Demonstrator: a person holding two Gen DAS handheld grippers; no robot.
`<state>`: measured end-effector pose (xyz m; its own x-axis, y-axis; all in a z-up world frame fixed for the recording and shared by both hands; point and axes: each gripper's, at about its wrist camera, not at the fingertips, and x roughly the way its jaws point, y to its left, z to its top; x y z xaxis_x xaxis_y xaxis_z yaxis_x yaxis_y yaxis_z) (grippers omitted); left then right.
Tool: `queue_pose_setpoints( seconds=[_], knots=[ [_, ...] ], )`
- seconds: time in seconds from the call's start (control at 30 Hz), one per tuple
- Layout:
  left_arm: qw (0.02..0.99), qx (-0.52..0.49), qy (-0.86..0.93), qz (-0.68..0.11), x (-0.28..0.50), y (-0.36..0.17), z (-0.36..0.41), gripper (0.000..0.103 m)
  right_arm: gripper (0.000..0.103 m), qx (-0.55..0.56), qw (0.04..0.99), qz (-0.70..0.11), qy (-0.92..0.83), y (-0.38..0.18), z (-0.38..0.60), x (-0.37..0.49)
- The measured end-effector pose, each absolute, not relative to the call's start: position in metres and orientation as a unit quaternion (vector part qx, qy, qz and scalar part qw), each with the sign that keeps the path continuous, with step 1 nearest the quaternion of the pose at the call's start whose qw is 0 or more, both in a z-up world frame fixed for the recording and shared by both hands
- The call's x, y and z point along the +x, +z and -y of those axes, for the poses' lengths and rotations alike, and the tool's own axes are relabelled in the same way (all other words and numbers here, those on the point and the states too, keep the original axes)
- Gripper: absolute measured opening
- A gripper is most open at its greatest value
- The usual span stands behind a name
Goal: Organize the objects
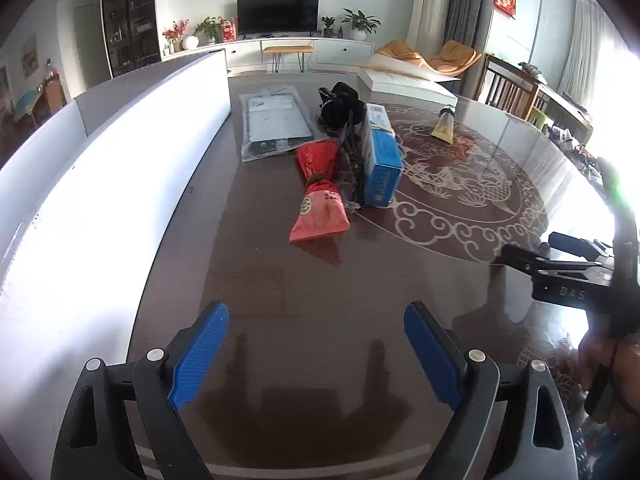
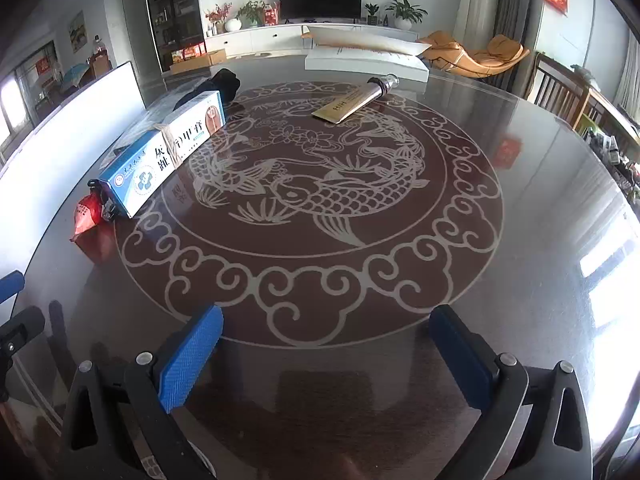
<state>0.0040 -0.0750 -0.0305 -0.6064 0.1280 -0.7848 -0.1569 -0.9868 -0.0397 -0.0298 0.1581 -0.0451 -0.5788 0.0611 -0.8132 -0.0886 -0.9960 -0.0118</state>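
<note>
Both grippers, left (image 1: 316,354) and right (image 2: 326,354), hover with jaws apart and empty. The gold squeeze tube (image 2: 352,102) lies well beyond the blue-and-white rectangular carton (image 2: 168,148); approach low, straddling its narrow body.

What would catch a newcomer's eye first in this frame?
The pale carp-and-cloud medallion fills the dark glossy table. At its left edge a blue-and-white cardboard box lies beside a red crinkled foil packet; a gold tube lies apart at the far side.
</note>
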Motion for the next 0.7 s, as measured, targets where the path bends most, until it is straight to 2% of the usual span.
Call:
queue_pose_setpoints(
  seconds=[0.13, 0.4, 0.7],
  knots=[
    [0.070, -0.444, 0.893, -0.037, -0.006, -0.042, 0.077, 0.090, 0.103, -0.457, 0.044, -0.017, 0.888, -0.038, -0.159, -0.030],
    [0.058, -0.444, 0.894, 0.002, -0.007, -0.048, 0.092, 0.090, 0.103, -0.457, 0.045, -0.016, 0.888, -0.036, -0.159, -0.029],
    [0.050, -0.446, 0.893, -0.024, -0.010, -0.048, 0.084, 0.090, 0.103, -0.457, 0.045, -0.016, 0.888, -0.039, -0.159, -0.030]
  ],
)
